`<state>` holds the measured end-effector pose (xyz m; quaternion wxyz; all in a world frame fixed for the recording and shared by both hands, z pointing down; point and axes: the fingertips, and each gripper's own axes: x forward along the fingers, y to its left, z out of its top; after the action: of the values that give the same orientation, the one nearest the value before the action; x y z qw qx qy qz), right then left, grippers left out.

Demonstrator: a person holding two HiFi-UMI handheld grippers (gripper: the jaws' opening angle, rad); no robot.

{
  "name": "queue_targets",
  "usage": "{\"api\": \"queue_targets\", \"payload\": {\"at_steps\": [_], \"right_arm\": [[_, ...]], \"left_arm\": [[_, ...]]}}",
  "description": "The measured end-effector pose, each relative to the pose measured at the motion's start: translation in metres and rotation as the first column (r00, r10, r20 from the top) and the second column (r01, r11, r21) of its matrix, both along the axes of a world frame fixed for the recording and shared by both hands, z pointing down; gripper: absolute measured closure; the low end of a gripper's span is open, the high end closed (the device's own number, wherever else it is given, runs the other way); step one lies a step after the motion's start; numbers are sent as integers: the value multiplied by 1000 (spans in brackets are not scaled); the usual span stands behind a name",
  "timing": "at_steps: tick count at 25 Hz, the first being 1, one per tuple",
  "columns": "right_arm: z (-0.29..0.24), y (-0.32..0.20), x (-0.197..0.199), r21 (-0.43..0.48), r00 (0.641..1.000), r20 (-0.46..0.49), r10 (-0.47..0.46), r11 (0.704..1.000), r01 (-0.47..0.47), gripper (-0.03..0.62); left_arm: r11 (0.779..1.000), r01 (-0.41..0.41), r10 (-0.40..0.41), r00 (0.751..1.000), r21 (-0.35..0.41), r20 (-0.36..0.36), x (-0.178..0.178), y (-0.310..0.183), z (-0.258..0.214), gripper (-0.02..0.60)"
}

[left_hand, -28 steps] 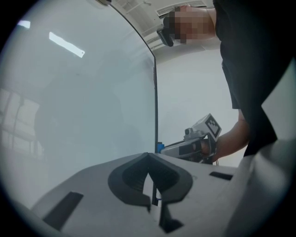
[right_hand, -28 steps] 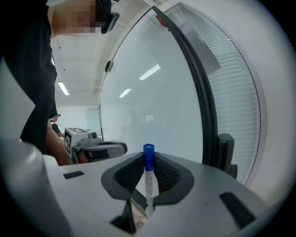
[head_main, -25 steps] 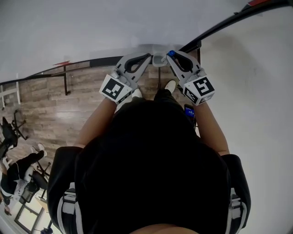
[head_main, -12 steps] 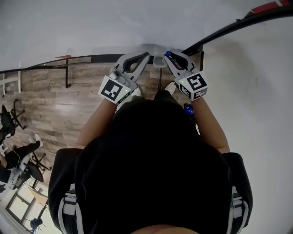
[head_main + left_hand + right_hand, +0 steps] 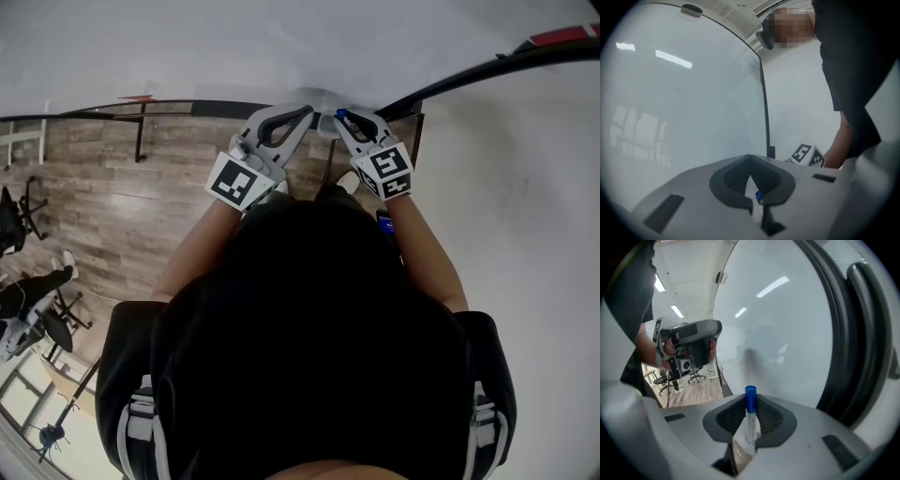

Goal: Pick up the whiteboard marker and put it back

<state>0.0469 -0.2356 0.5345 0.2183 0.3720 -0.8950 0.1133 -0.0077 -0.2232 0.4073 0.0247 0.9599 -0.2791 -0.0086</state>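
right tongs (image 5: 750,404) clamp the blue-capped whiteboard marker (image 5: 751,425), its label unreadable; left tongs (image 5: 750,157) pinched together, empty.

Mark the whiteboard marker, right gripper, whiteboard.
whiteboard marker (image 5: 751,425): right gripper view, white barrel.
right gripper (image 5: 342,119): head view, between the fingertips.
whiteboard (image 5: 783,333): right gripper view, bare surface.

Base of whiteboard marker (image 5: 751,417) behind jaws
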Motion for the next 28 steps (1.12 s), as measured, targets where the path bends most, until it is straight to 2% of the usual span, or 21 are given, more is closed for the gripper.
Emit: {"api": "queue_targets", "payload": {"at_steps": [11, 17, 28], "right_arm": [[65, -4, -9, -147, 993, -98, -61, 988, 46, 531], [78, -5, -16, -159, 991, -96, -93, 984, 77, 530], [78, -2, -12, -178, 990, -87, -108, 980, 91, 523]], "left_arm": [[997, 79, -79, 997, 2, 10, -6, 3, -2, 578], [992, 128, -129, 992, 6, 17, -10, 2, -3, 578], [991, 135, -136, 991, 14, 19, -7, -1, -6, 578]]}}
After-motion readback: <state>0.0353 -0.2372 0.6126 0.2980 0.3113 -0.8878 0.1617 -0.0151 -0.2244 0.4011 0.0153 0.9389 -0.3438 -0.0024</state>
